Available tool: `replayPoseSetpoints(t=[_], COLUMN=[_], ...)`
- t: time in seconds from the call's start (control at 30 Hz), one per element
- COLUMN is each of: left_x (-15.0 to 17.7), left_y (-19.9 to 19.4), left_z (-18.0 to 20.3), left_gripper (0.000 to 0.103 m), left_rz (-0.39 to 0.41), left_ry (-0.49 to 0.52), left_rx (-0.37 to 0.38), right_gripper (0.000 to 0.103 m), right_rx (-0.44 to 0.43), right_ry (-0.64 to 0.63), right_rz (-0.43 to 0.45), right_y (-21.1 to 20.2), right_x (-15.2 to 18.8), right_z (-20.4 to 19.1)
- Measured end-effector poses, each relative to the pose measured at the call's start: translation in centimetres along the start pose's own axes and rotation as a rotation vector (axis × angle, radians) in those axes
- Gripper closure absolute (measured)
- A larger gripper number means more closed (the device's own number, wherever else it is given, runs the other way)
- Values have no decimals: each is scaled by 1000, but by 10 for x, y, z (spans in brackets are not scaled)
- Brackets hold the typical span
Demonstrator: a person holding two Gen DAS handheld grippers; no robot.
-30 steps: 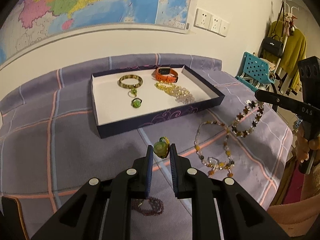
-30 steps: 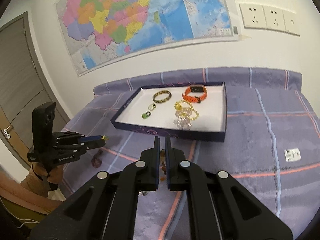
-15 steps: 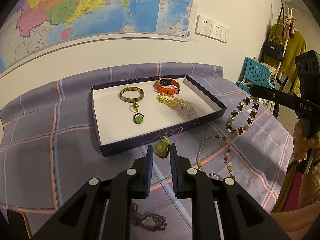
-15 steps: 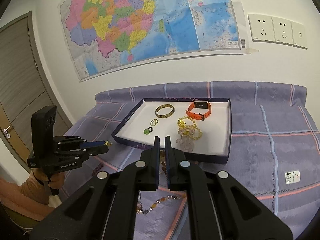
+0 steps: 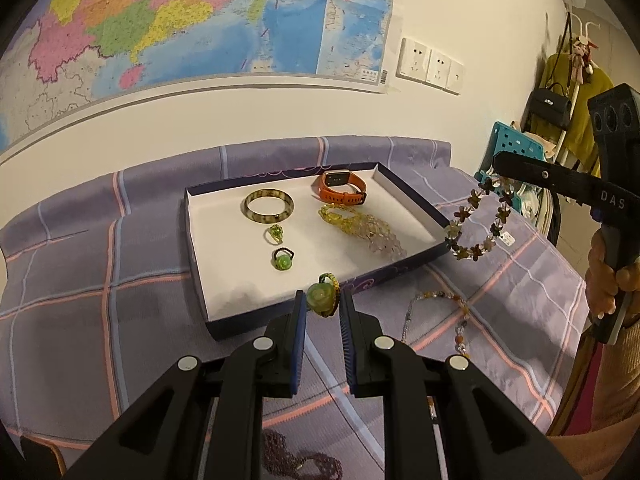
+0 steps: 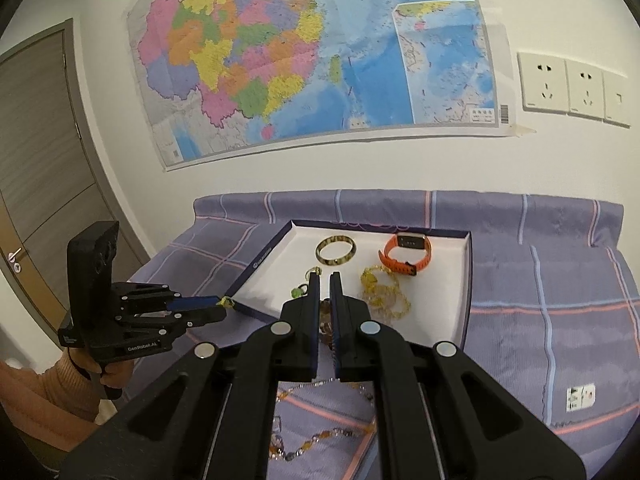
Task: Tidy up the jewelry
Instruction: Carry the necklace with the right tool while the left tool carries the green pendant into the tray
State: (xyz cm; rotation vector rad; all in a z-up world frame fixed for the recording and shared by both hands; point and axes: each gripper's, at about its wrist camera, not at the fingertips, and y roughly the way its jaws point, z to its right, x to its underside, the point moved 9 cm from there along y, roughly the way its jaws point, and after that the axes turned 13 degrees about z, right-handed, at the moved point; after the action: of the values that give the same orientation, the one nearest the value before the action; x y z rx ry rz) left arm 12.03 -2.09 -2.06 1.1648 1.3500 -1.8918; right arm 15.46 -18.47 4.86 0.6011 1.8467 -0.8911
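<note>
**A:** What's nearest on your left feed?

**B:** My left hand-held gripper, its fingers clamped on a green bead ring that I hold in the air just before the near wall of the tray. Under the fingers, at the bottom edge, a dark purple beaded bracelet lies on the checked purple cloth covering the table. A little right, a beaded necklace lies on the cloth too.

**A:** And the right one?

**B:** My right hand-held gripper is pinched on a flower-bead bracelet. From the left camera I see it hanging off the tips, in the air over the tray's right corner.

**A:** What's in the tray?

**B:** Going back from the near wall: a small green ring, a second green ring, a heap of yellow and clear bead bracelets, then a mottled bangle and an orange watch at the far side.

**A:** Beyond that?

**B:** The wall, with a map and wall sockets.
</note>
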Motion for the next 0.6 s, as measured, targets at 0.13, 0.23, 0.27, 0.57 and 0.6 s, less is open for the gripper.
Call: replayPoseSetpoints(t=[0.13, 0.23, 0.27, 0.57, 0.6], left_x=[-4, -6, -7, -17, -18], left_y=[4, 8, 9, 21, 22], left_z=[-3, -6, -7, -11, -11], left_gripper=[88, 88, 88, 88, 88], left_rz=[0, -7, -6, -10, -11], left_ry=[-12, -28, -30, -34, -30], left_rx=[0, 4, 3, 1, -1], right_gripper=[98, 98, 98, 98, 98], right_rx=[-2, -3, -3, -8, -7], right_ry=[7, 18, 22, 50, 53], right_rz=[-6, -12, -14, -23, -25], right_y=[10, 18, 20, 41, 43], right_x=[-3, -3, -3, -8, -8], right_z=[2, 5, 5, 14, 15])
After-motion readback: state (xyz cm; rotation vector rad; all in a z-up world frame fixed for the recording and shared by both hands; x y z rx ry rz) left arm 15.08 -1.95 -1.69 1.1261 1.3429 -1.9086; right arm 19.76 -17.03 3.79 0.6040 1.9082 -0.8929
